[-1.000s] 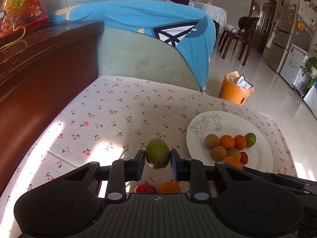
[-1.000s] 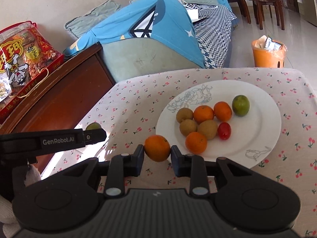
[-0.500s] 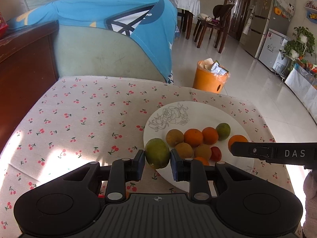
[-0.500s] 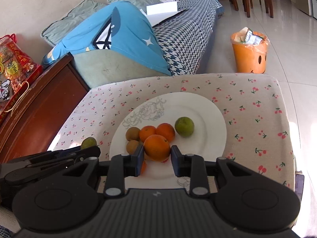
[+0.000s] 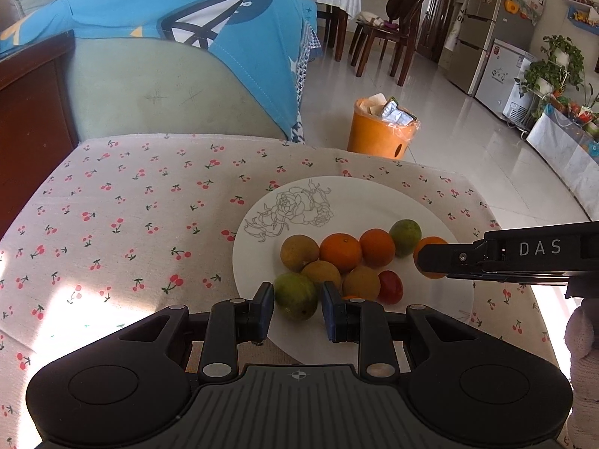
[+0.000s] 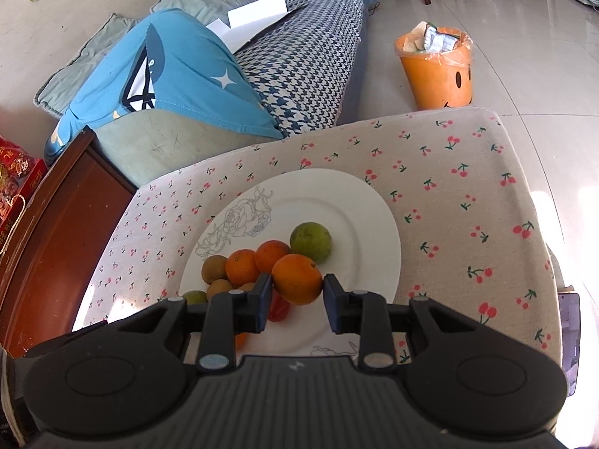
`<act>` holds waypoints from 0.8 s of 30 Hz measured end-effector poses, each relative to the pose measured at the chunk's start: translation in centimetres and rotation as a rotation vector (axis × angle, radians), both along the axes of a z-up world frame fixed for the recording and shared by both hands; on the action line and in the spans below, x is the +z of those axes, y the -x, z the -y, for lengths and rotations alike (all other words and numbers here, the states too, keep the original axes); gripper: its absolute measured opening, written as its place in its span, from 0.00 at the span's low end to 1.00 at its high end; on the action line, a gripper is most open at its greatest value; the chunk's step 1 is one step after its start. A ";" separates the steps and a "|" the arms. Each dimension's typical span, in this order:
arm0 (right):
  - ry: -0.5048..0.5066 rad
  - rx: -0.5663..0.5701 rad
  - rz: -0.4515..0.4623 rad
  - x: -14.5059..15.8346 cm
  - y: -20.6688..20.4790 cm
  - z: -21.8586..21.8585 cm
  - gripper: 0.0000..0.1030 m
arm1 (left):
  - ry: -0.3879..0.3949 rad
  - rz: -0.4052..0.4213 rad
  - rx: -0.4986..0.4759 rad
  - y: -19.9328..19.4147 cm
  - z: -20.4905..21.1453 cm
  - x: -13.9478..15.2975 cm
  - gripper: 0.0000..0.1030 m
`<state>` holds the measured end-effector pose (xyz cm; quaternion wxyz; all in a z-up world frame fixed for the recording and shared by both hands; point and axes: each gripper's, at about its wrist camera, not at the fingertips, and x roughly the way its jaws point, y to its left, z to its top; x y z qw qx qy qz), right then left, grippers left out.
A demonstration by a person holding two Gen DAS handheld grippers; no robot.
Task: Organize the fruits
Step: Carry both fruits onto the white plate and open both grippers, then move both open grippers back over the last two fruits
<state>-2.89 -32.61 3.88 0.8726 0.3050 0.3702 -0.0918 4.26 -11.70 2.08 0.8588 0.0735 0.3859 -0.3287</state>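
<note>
The left gripper [image 5: 295, 305] has its jaws clamped on a green mango [image 5: 295, 295], both pads pressed against its sides, and holds it over the near left rim of the white plate [image 5: 337, 194]. The plate sits on a counter covered with a cherry-print cloth [image 5: 131, 202], towards the counter's right edge.

The right gripper [image 6: 295, 292] carries an orange [image 6: 297, 278] between its jaws. Those jaws have just been opening; the left pad touches the orange, while the right pad stands at its side with perhaps a thin gap, so whether the orange is gripped cannot be told for certain. The orange hangs over the middle of the plate, just beside the fruit pile.

On the plate lie two more oranges [image 6: 258, 260], a green lime [image 6: 310, 241], several brown round fruits [image 5: 299, 252] and a small red tomato [image 5: 390, 286], bunched together and touching each other.

In the left wrist view the right gripper's dark finger, lettered "DAS", reaches in from the right edge across the plate's right side.

Beyond the counter's far edge stand a pale green sofa [image 5: 149, 89] draped with a blue cloth [image 5: 179, 3], and an orange bin [image 6: 436, 71] on the tiled floor.
</note>
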 end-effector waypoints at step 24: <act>0.035 0.156 0.103 1.7 0.0 -3.1 0.39 | -0.109 0.012 0.117 0.5 -3.7 2.9 0.55</act>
